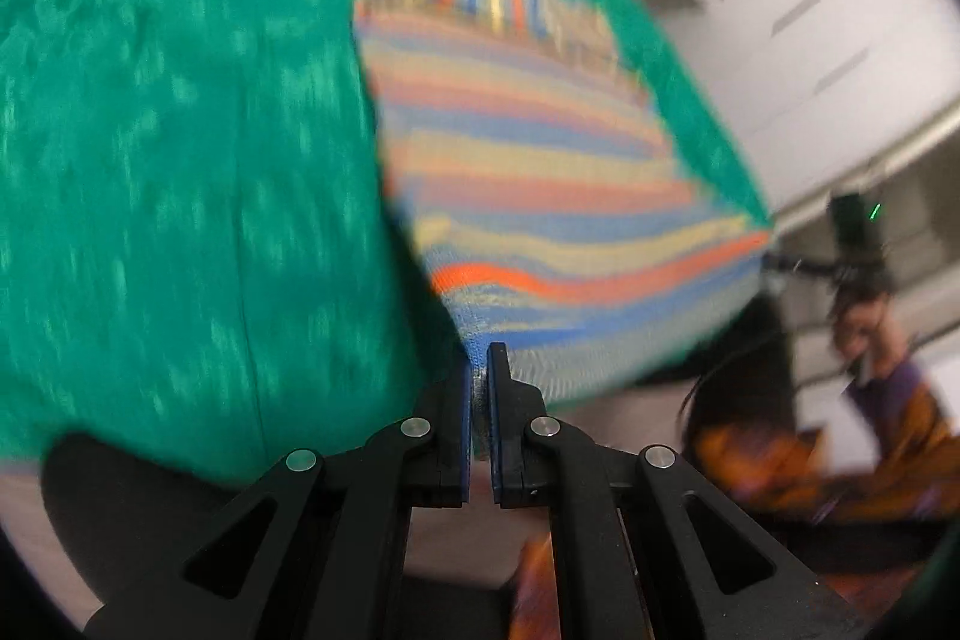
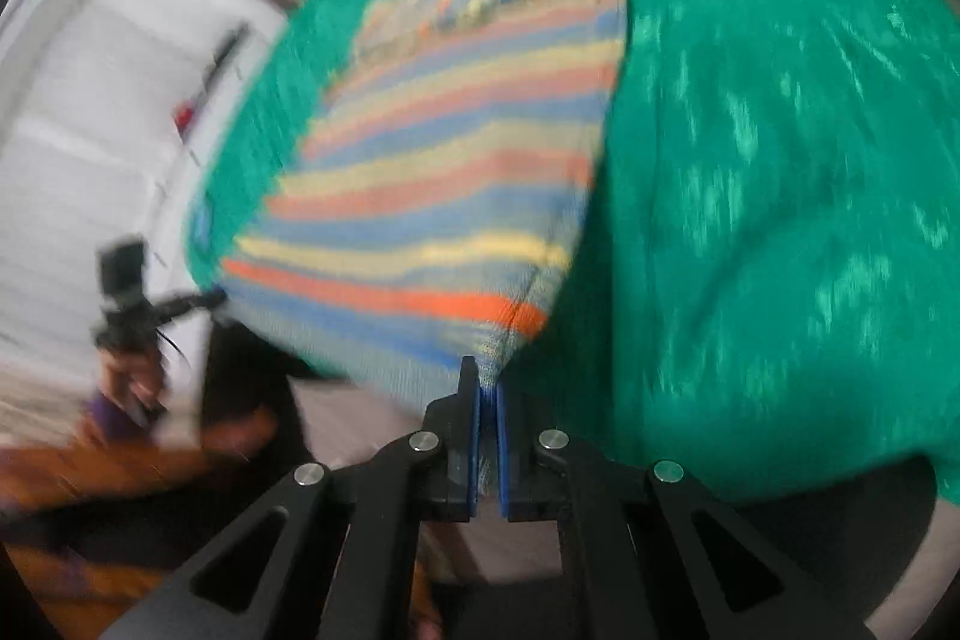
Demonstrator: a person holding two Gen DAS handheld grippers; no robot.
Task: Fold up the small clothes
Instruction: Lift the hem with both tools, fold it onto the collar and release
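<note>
On my left, the left gripper [image 1: 480,370] is pinched tight on the near corner of the striped garment [image 1: 528,160], a small knit piece banded in blue, yellow and orange. The cloth runs away from that corner across the green cloth [image 1: 180,130] that covers the work surface. Its far end, where the stripes turn upright, lies flat on the green; the near edge is raised off it, sagging a little between my two grips.

Moving right, the right gripper [image 2: 489,379] is likewise clamped narrow on the other near corner of the same garment [image 2: 432,148], with the fabric drawn into a small bunch at the pads. From this side my other hand [image 2: 129,370] shows at the left edge, gripping its tool handle, and the green cloth [image 2: 780,160] fills the right of the view. Both pictures are blurred, so I cannot make out seams or a neckline.

As for progress, I judge the fold to be at its start: both near corners are taken and lifted, but no part of the garment is yet laid over another. Left to do is carrying this edge over to the far end, setting it down square, and releasing.
</note>
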